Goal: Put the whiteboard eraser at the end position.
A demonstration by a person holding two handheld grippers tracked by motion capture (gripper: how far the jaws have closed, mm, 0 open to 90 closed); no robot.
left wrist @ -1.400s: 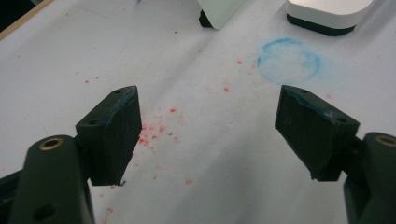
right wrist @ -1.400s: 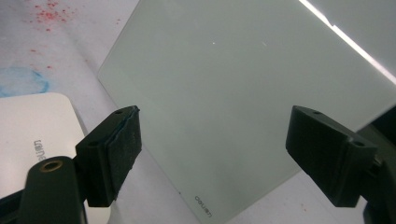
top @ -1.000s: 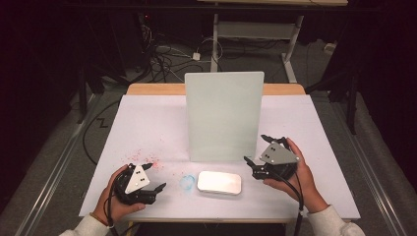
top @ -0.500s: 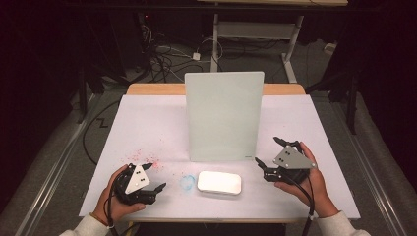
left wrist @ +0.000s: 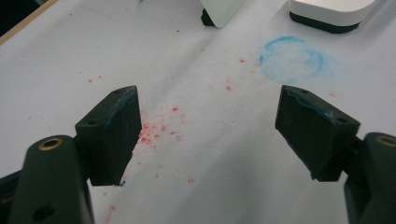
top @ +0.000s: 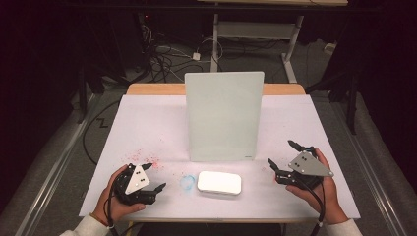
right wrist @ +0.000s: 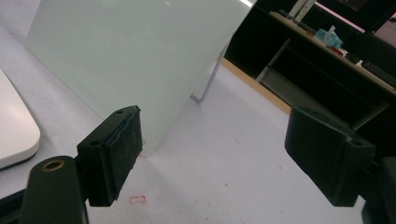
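Left tool (top: 153, 184) released, lower left, empty. Right tool (top: 280, 160) released, lower right, jaws just narrowed slightly, nothing between; white box (top: 219, 182) bottom centre between them

The table (top: 147, 123) is lit evenly from above, while the floor and room around it stay very dark. The white box (top: 219, 182) is almost overexposed, with no detail on its top. The board (top: 224, 115) gives a soft shadow at its foot. In both gripper views the near black parts are dim and a little soft; the high view is grainy.
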